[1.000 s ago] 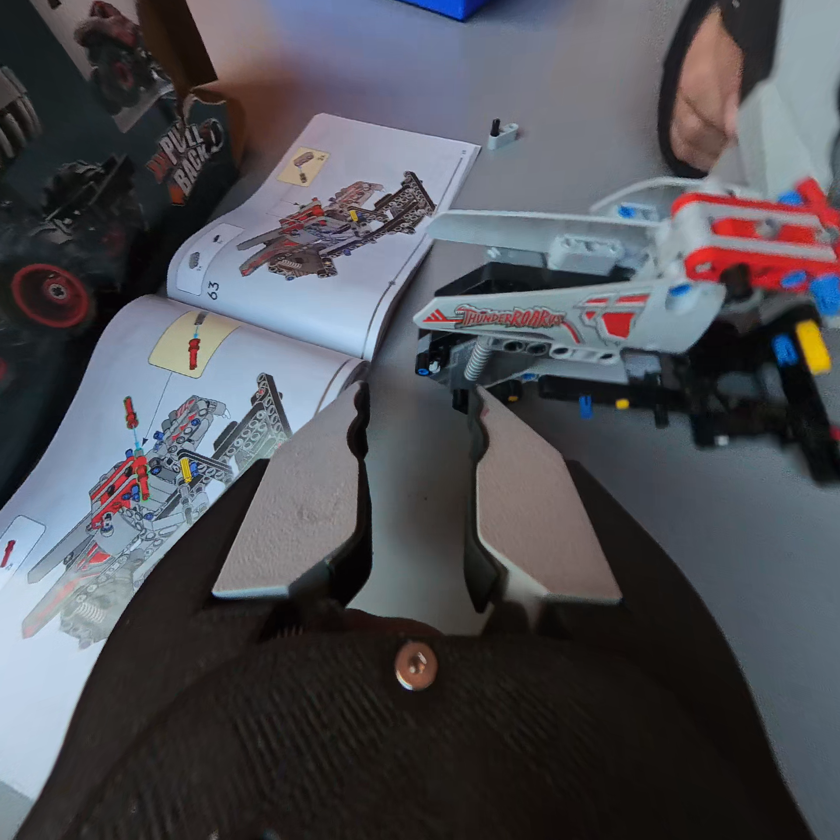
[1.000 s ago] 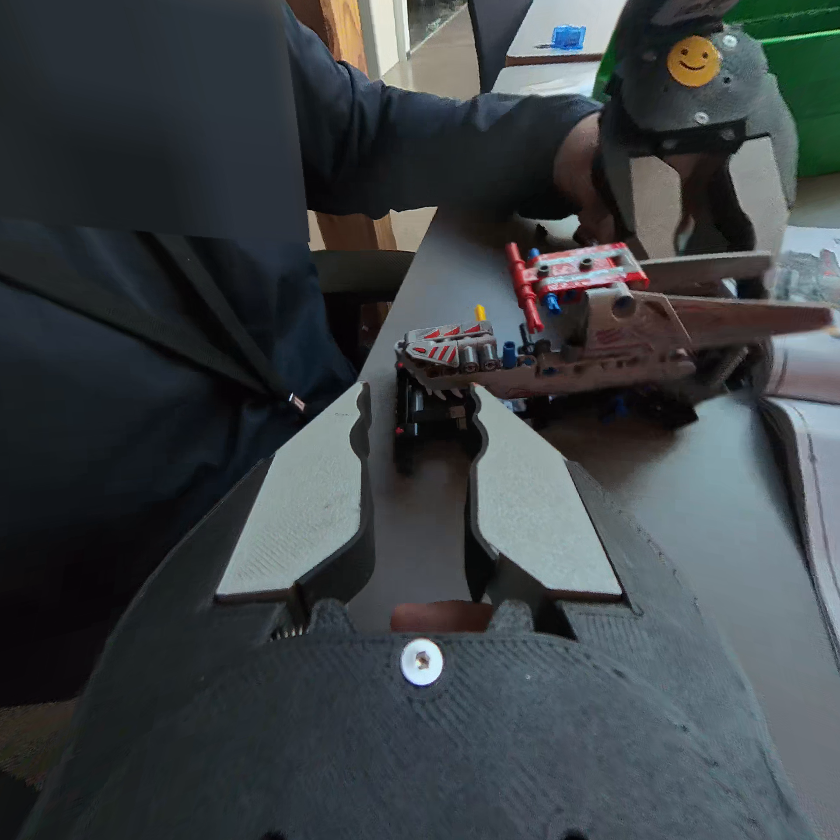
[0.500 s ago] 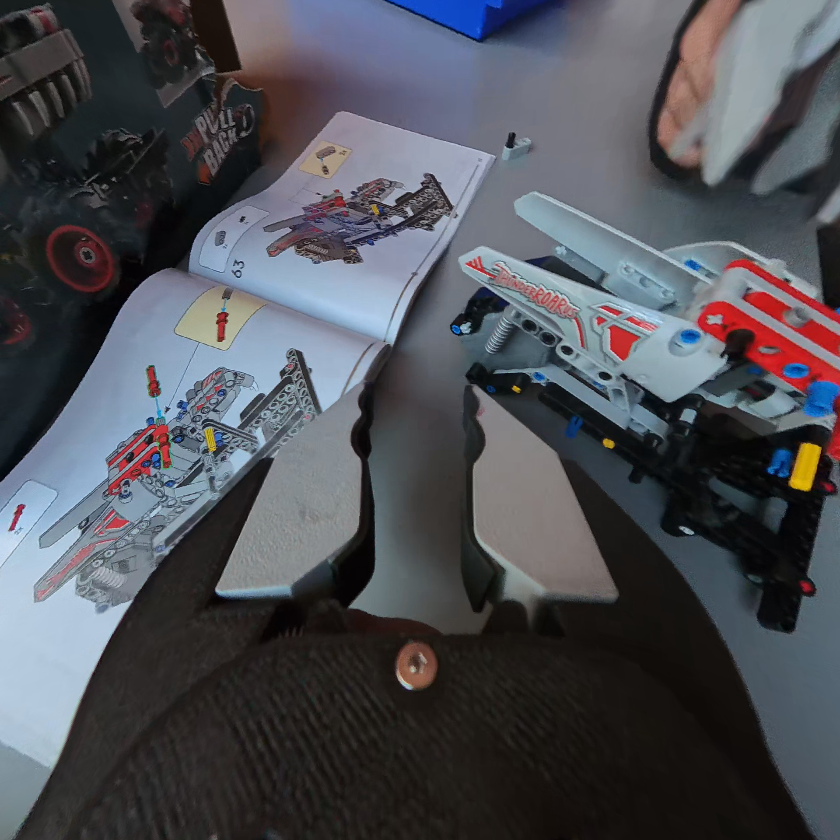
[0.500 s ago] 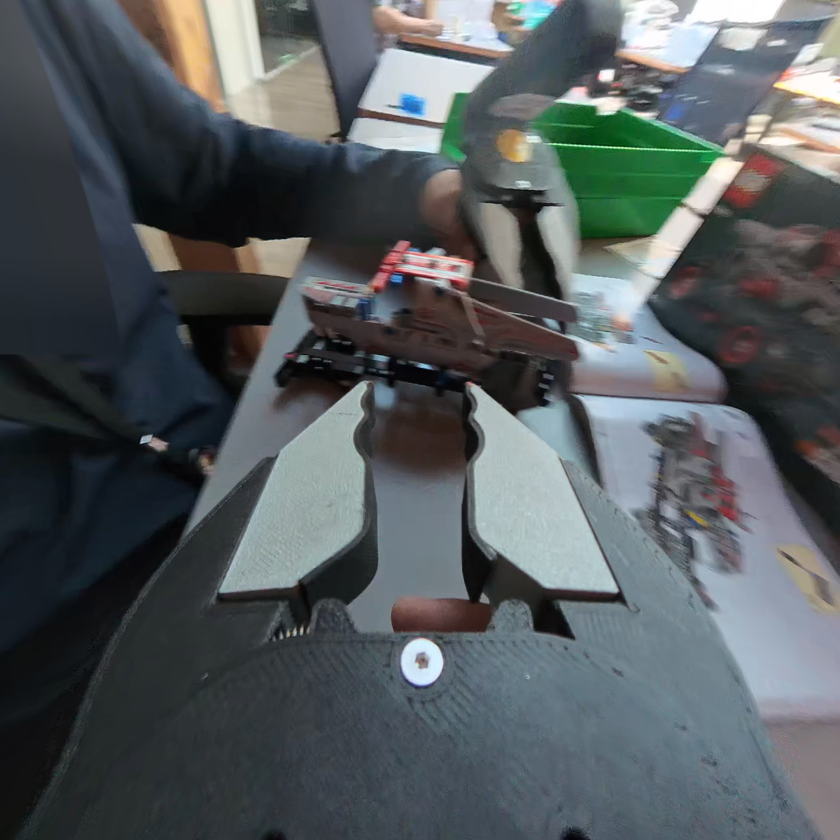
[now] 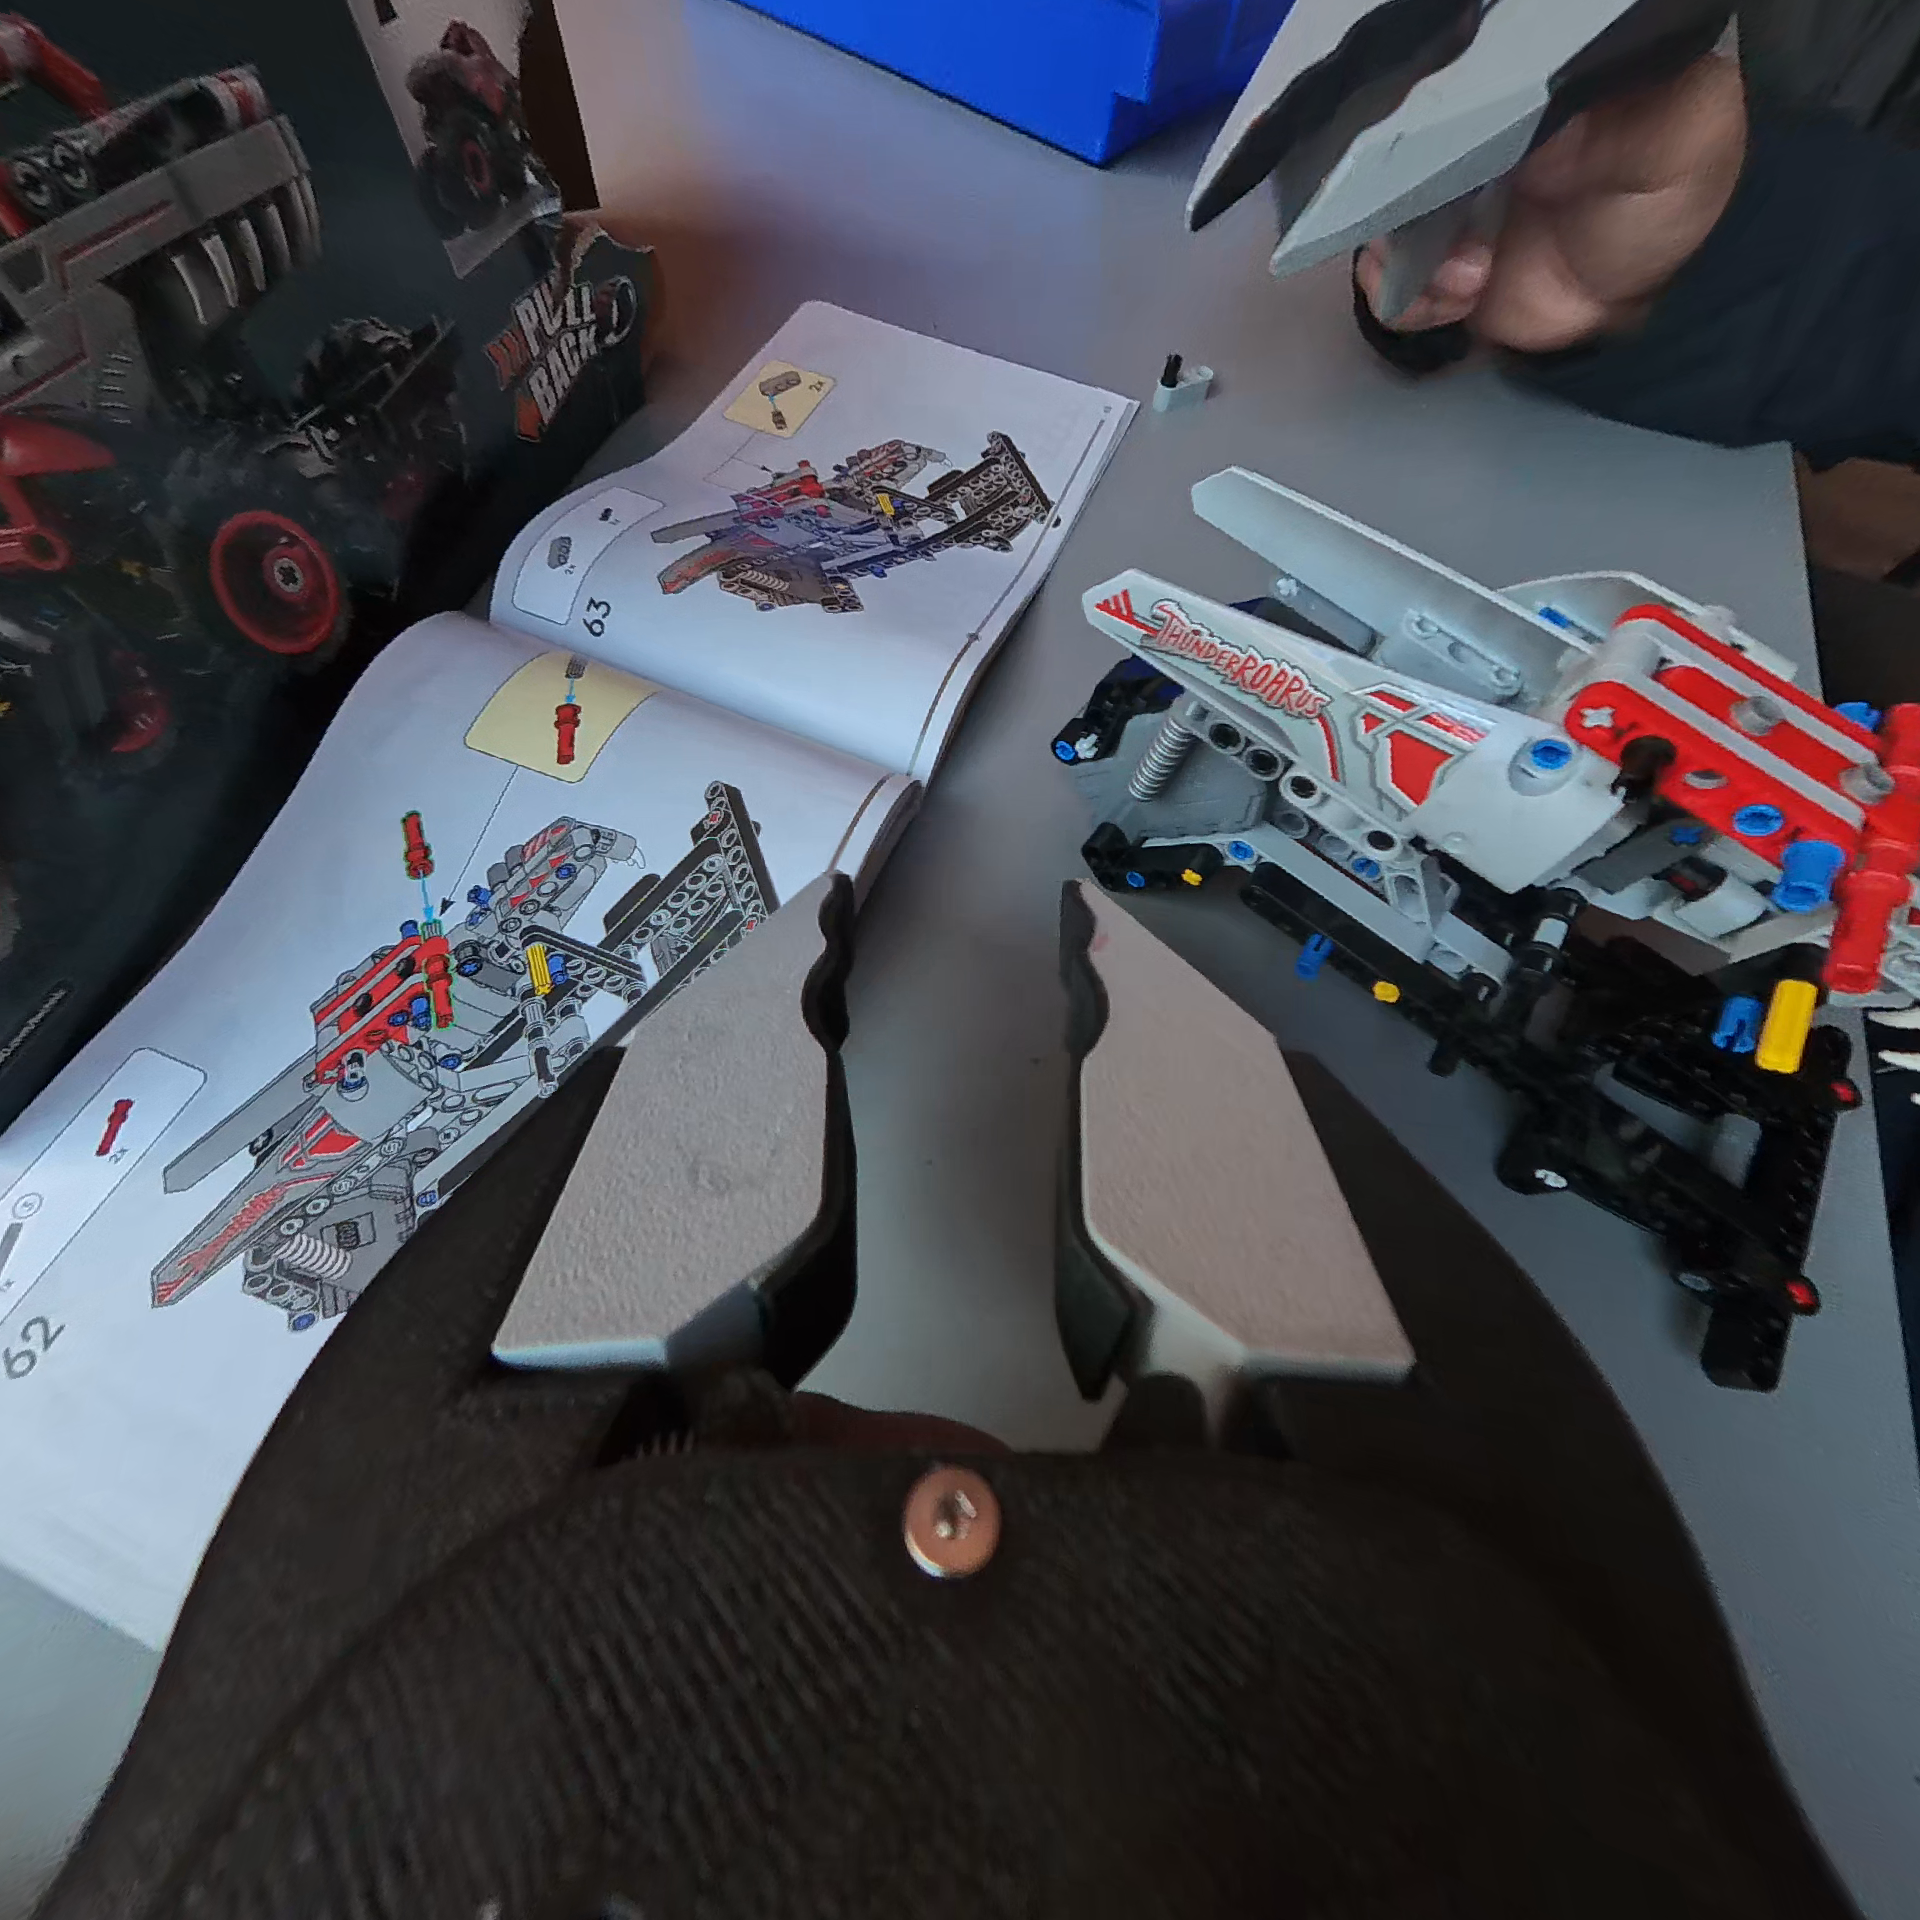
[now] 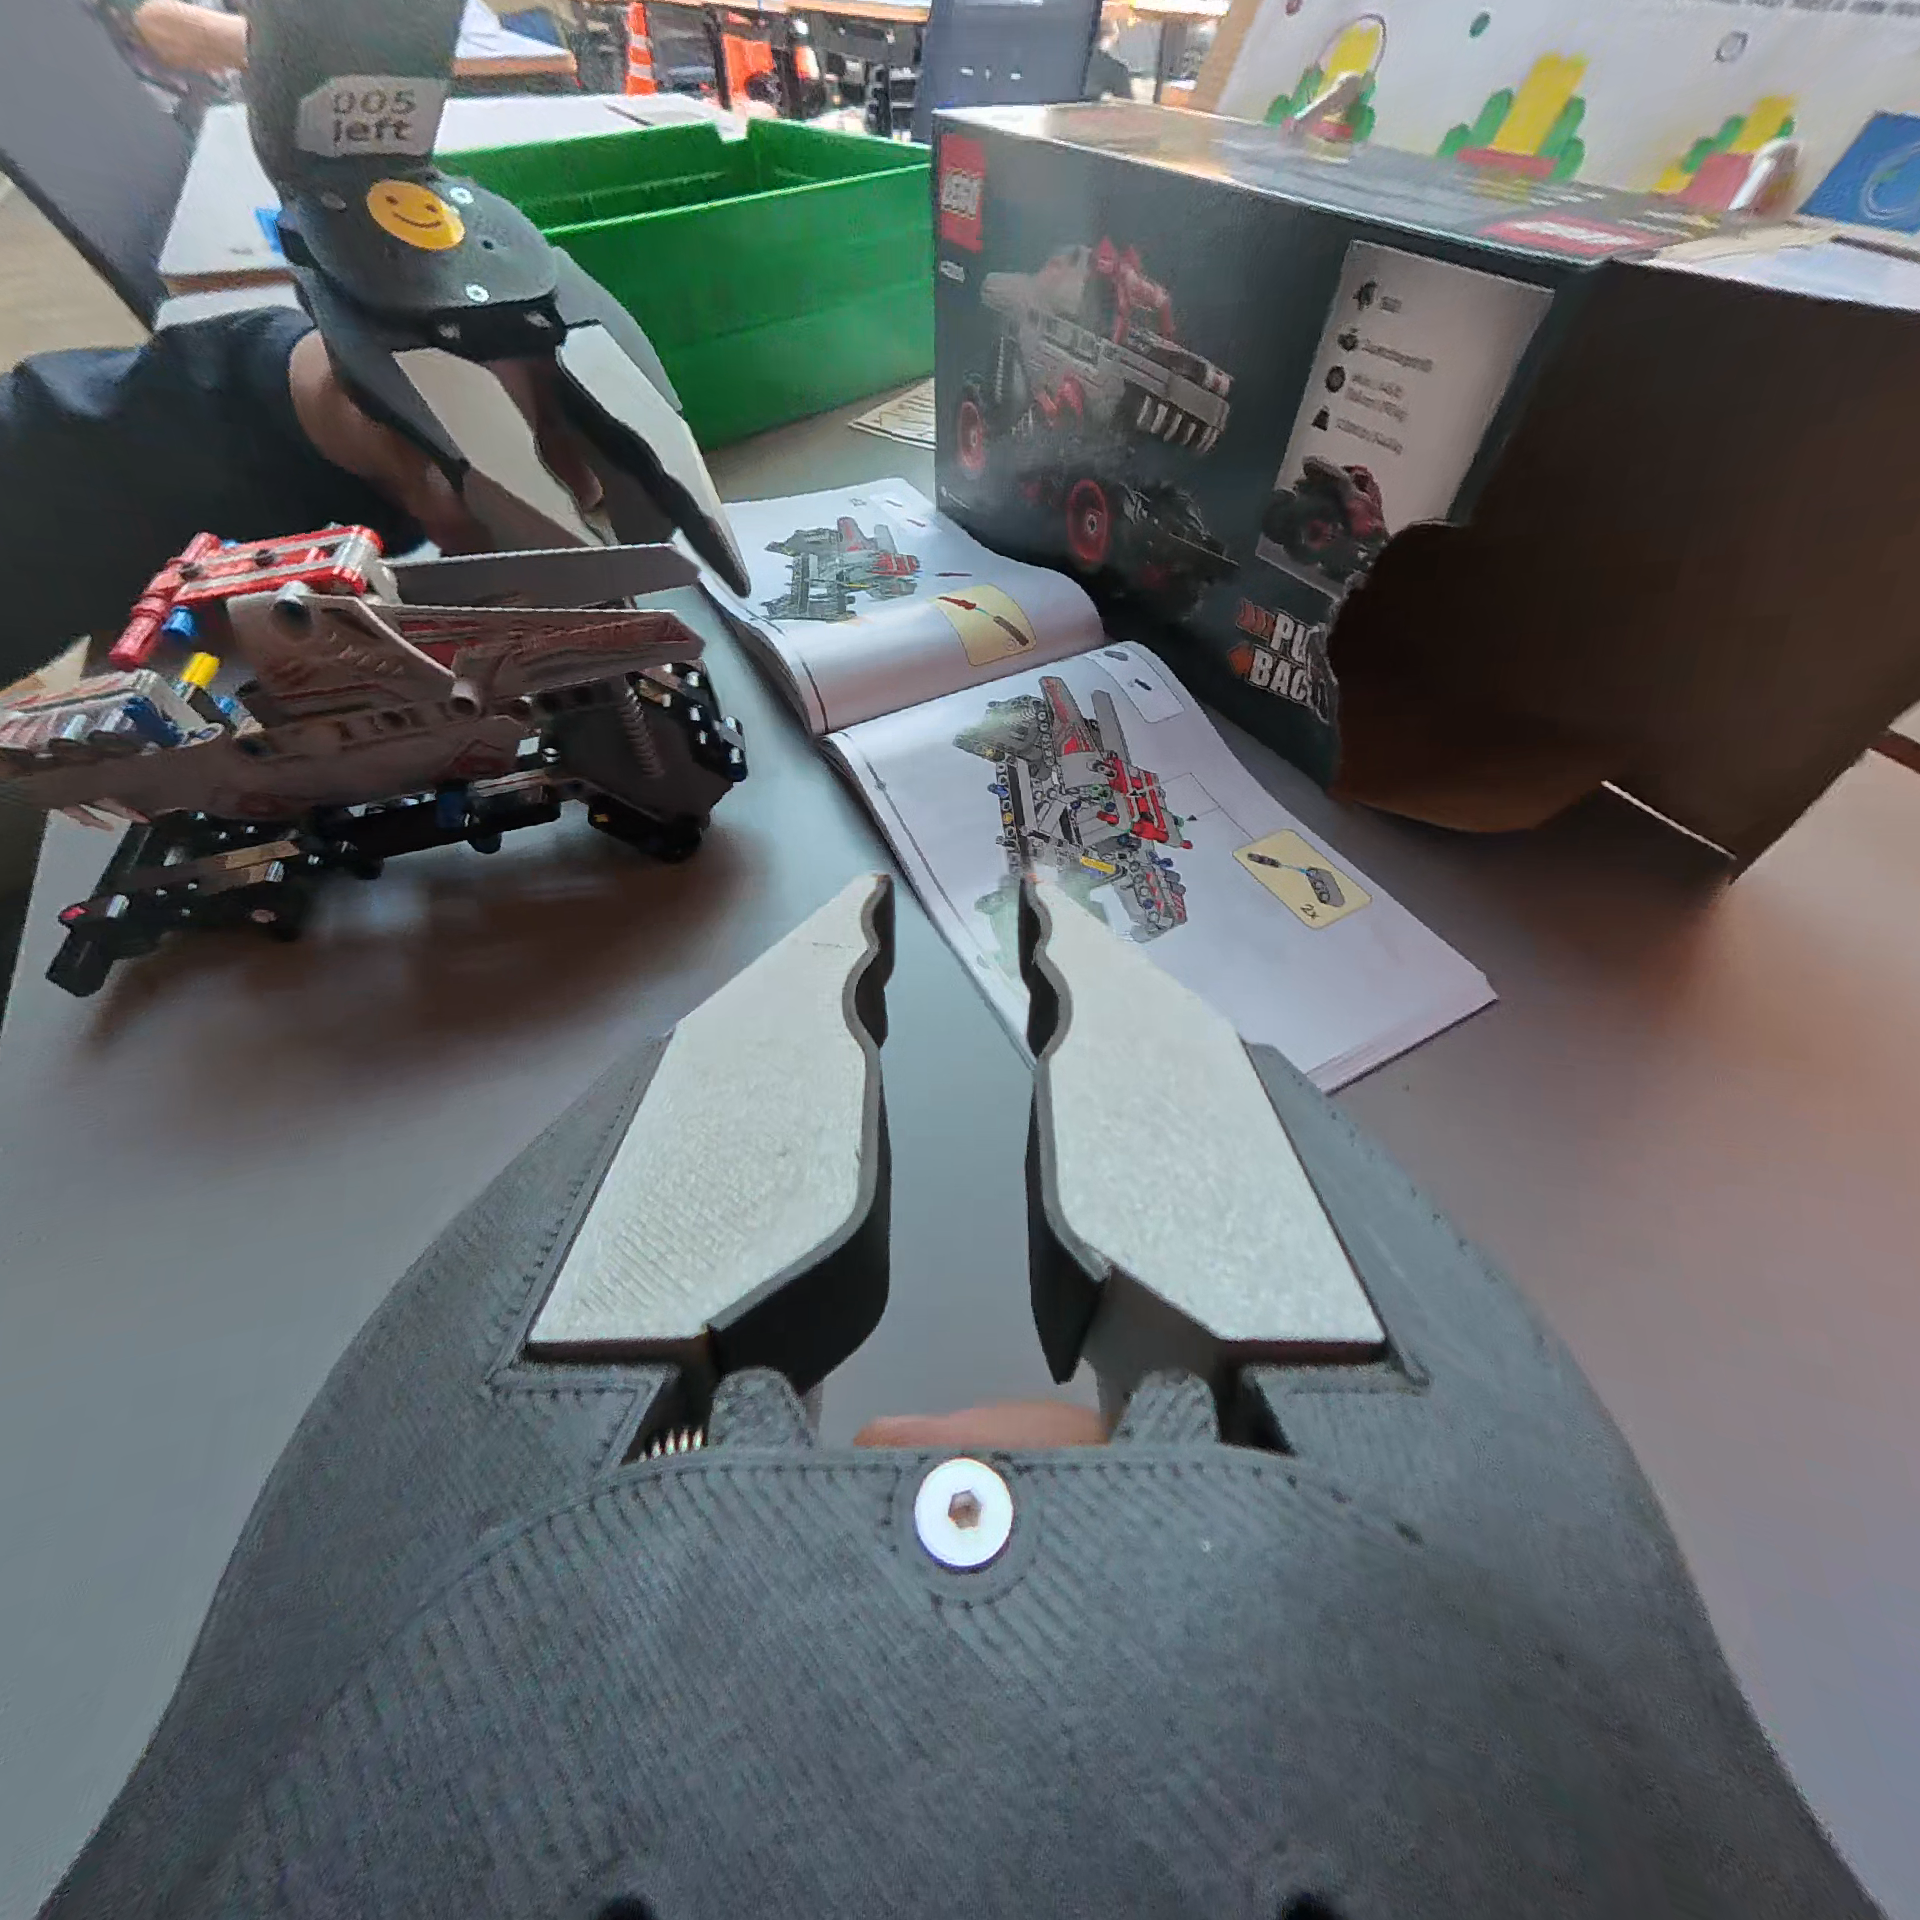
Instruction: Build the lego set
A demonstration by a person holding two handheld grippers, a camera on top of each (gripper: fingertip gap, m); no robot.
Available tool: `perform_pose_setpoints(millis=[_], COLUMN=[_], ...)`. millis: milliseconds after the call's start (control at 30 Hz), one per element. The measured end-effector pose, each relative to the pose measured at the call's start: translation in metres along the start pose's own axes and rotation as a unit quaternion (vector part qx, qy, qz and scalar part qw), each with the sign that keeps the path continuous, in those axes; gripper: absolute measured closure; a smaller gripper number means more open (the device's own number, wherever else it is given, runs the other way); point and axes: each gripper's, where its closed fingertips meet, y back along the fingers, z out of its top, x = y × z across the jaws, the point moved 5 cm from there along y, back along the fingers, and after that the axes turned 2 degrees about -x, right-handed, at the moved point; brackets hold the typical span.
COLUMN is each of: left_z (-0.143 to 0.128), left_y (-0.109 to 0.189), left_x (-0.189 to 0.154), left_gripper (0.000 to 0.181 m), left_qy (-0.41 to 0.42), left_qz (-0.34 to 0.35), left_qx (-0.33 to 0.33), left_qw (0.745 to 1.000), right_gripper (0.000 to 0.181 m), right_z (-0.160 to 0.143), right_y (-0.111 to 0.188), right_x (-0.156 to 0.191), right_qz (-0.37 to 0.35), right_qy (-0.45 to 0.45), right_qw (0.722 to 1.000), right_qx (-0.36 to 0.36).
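The grey, red and black half-built lego truck model (image 5: 1475,831) sits on the grey table (image 5: 1039,1039) at three o'clock of the left gripper (image 5: 945,914), whose jaws stand apart, empty. The right gripper (image 6: 956,914), also parted and empty, hovers near the open white instruction booklet (image 6: 1143,831), at one o'clock
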Motion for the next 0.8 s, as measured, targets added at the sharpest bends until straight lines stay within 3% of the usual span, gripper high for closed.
perform_pose_setpoints(millis=[267, 500, 667, 800], left_z=[0.010, 0.021, 0.017, 0.017], left_y=[0.016, 0.053, 0.056, 0.056], left_x=[0.006, 0.050, 0.050, 0.050], left_gripper=[0.144, 0.148, 0.150, 0.155], left_qy=[-0.002, 0.100, 0.120, 0.094], left_qz=[0.032, 0.164, 0.148, 0.177], left_qx=[-0.027, -0.104, -0.099, -0.090], left_qw=[0.999, 0.976, 0.977, 0.976], right_gripper=[0.163, 0.163, 0.162, 0.162], right_z=[0.001, -0.006, -0.005, -0.005], right_y=[0.005, 0.000, -0.001, 0.000], right_x=[-0.011, -0.018, -0.019, -0.022], right_qz=[-0.032, -0.041, -0.047, -0.063], right_qy=[-0.003, -0.013, 0.002, 0.020], right_qw=[0.999, 0.999, 0.999, 0.998], right_qx=[-0.008, 0.002, 0.000, 0.004])
